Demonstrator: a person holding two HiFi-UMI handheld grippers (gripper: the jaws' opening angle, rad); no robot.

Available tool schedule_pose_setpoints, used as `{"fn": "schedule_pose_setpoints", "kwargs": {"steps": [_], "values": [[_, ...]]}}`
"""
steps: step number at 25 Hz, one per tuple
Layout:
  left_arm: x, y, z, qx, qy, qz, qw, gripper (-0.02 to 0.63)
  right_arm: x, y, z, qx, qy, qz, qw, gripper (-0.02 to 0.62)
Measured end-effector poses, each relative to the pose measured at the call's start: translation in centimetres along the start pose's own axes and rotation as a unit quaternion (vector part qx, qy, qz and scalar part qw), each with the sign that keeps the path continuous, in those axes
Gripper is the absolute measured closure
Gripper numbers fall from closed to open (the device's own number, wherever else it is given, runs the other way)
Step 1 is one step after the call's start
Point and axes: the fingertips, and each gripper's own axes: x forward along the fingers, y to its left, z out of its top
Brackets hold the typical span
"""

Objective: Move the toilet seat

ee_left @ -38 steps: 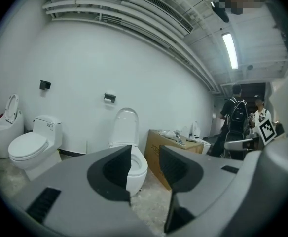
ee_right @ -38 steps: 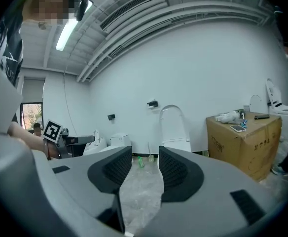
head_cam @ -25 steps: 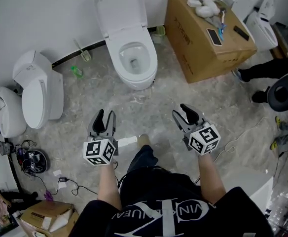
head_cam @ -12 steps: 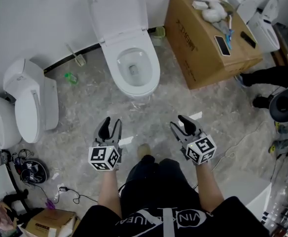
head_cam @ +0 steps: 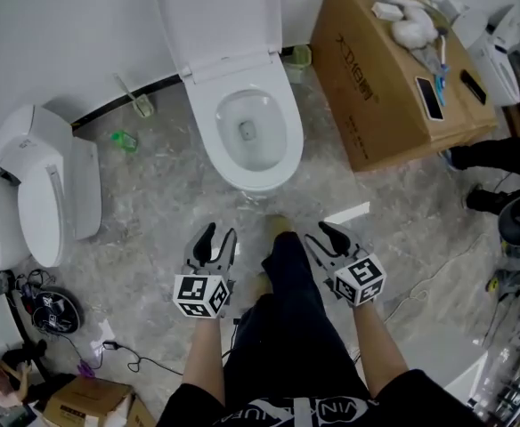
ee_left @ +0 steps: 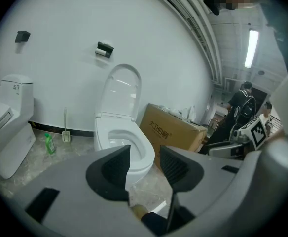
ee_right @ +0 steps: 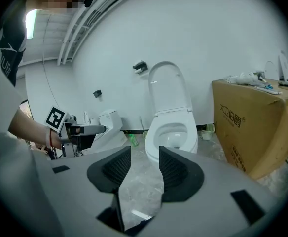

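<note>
A white toilet stands against the wall with its lid (head_cam: 215, 16) raised upright and its seat ring (head_cam: 282, 145) lying flat on the bowl. My left gripper (head_cam: 217, 237) hangs open and empty just short of the bowl's front, slightly left of it. My right gripper (head_cam: 324, 237) is open and empty too, slightly right of the bowl. The left gripper view looks past the open left gripper (ee_left: 144, 154) at the bowl (ee_left: 134, 147) and lid (ee_left: 123, 90). Beyond the right gripper (ee_right: 145, 157), the toilet (ee_right: 171, 132) stands straight ahead.
A large cardboard box (head_cam: 376, 87) with a phone and small items on top stands right of the toilet. Two other white toilets (head_cam: 51, 185) sit at the left. A green bottle (head_cam: 122, 139), a toilet brush (head_cam: 135, 100), floor cables (head_cam: 55, 310) and a bystander's legs (head_cam: 500, 154) are around.
I have stepped forward, so the toilet is nearer and both grippers now sit close to the bowl's front. Both stay open and empty.
</note>
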Motion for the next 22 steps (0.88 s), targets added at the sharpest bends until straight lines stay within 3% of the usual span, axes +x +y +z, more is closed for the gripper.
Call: {"fn": "schedule_pose_setpoints", "kwargs": {"steps": [11, 22], "values": [[9.0, 5.9, -6.0, -0.010, 0.055, 0.020, 0.9982, 0.428, 11.3, -5.4, -5.3, 0.002, 0.062, 0.039, 0.997, 0.423], [17.0, 8.1, -12.5, 0.018, 0.092, -0.003, 0.9956, 0.425, 17.4, -12.0, -8.0, -0.005, 0.043, 0.015, 0.999, 0.426]]}}
